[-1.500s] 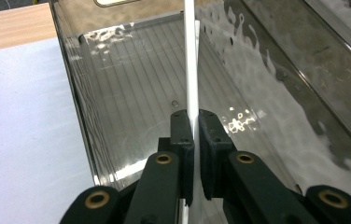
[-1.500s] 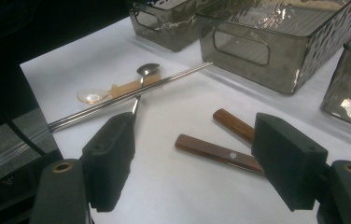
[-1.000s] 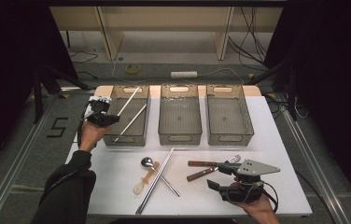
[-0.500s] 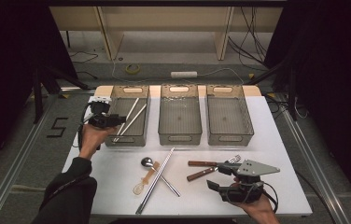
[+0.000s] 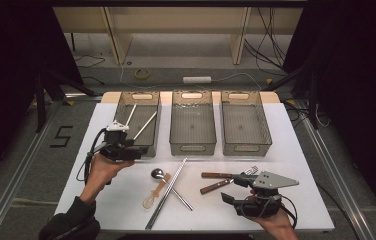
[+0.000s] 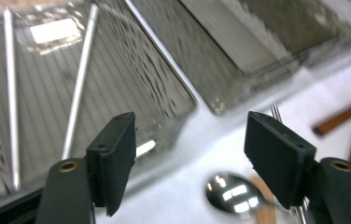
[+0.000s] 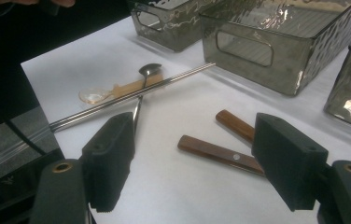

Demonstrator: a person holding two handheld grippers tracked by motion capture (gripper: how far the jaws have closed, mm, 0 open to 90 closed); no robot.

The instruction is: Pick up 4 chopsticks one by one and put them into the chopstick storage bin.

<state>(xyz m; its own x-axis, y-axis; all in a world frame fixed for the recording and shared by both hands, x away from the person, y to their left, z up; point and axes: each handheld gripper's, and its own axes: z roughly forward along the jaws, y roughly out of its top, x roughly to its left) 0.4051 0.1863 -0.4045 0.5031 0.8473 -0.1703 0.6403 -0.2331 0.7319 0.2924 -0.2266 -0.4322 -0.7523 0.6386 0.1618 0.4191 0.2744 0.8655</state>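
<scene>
- Steel chopsticks (image 5: 141, 125): two are lying in the left bin (image 5: 137, 120), one propped against its rim in the high view; both are showing through the wall in the left gripper view (image 6: 78, 79).
- Left tool (image 5: 126, 150) is hovering just in front of that bin's near edge; its jaws have just been opening and are standing wide with nothing between them.
- Next pick, as I judge it, is coming from the loose cutlery pile: long metal pair (image 5: 168, 192) crossing the spoon (image 5: 157, 174) and the wooden scoop (image 5: 155, 195).
- Doing it well: approach a long stick near its free end, away from the crossing, jaws square across it, lift straight so the spoon isn't dragged along.
- Right tool (image 5: 241, 187) is resting at the near right of the surface (image 5: 296, 150), jaws wide and holding nothing, pointing at the wooden-handled fork and knife (image 7: 220, 154).
- Middle bin (image 5: 192, 122) and right bin (image 5: 245, 122) are looking bare.
- Versus a second ago: the left hand is pulling back from over the bin toward the near side; the stick it was gripping is now down in the bin. Right tool and pile are sitting unchanged.
</scene>
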